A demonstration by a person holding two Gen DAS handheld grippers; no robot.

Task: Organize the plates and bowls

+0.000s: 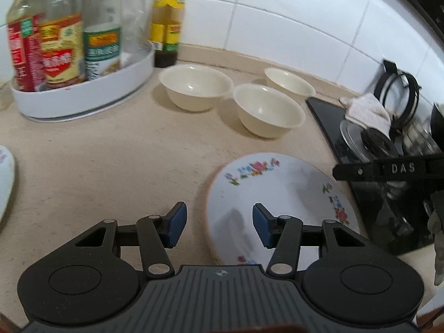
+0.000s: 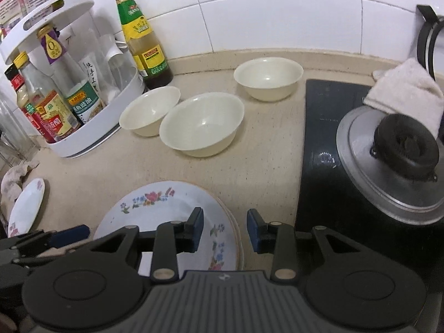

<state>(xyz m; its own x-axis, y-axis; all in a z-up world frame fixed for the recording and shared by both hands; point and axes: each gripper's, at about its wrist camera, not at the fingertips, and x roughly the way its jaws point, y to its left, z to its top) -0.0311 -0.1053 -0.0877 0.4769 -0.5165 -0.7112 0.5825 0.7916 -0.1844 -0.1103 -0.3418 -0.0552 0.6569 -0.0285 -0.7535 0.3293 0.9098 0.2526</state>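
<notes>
Both grippers hang spread and empty over the floral plates.

The plate stack (image 2: 169, 216) lies on the beige worktop (image 2: 266, 149), its right rim between the right gripper (image 2: 224, 230) fingers; three cream bowls (image 2: 202, 125) sit beyond. Glazed, stiff, slippery and probably breakable: best pinched at the rim. The left gripper (image 1: 219, 224) straddles the left rim; white tiles behind.

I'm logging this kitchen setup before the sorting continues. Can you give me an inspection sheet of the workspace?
Surface: beige stone counter, bare patches.
Job's things: three cream bowls, separate; stacked floral white plates; another floral plate at left.
Clutter: white round caddy of sauce bottles; green-labelled bottle; rag.
Grippers: left gripper and right gripper open, empty, over the stack's edges.
Cables: nothing seen.
Surroundings: white tiles; black cooktop; steel lid; folded cloth.
</notes>
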